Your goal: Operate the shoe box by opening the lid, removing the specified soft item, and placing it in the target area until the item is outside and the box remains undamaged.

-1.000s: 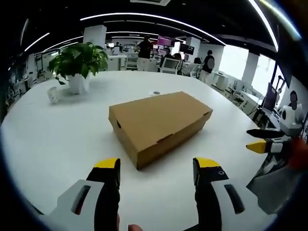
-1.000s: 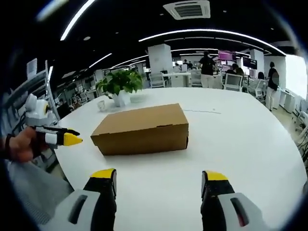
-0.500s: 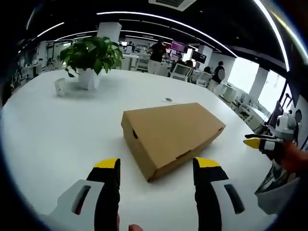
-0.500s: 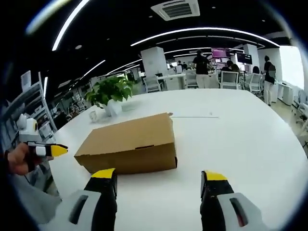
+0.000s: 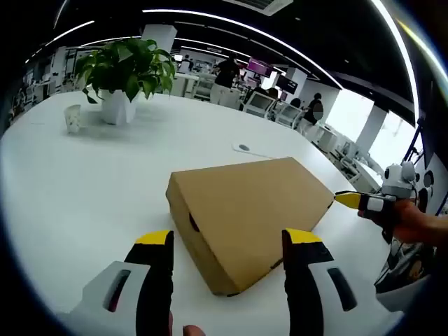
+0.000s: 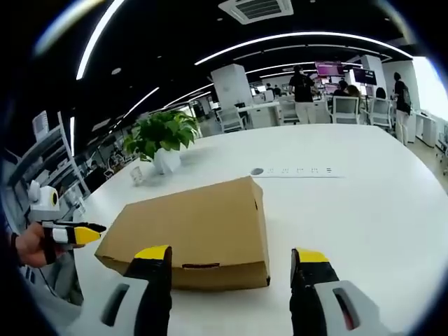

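Observation:
A closed brown cardboard shoe box (image 5: 245, 210) (image 6: 196, 231) lies on the white table (image 5: 84, 182) (image 6: 364, 210), its lid down. My left gripper (image 5: 227, 241) is open, its yellow-tipped jaws standing just in front of the box's near corner. My right gripper (image 6: 229, 255) is open too, jaws spread before the box's long front side. In the left gripper view the right gripper (image 5: 364, 201) comes in from the right, close to the box's far end. In the right gripper view the left gripper (image 6: 70, 234) comes in from the left, near the box's left end. The soft item is hidden inside.
A potted green plant (image 5: 124, 70) (image 6: 162, 136) and a small white cup (image 5: 72, 117) (image 6: 136, 176) stand at the table's far side. A small round disc (image 5: 243, 148) (image 6: 257, 171) lies beyond the box. People and office chairs are far behind.
Both grippers have moved closer to the box, which now looks larger in both views. The jaws have stayed open and the box is still shut.

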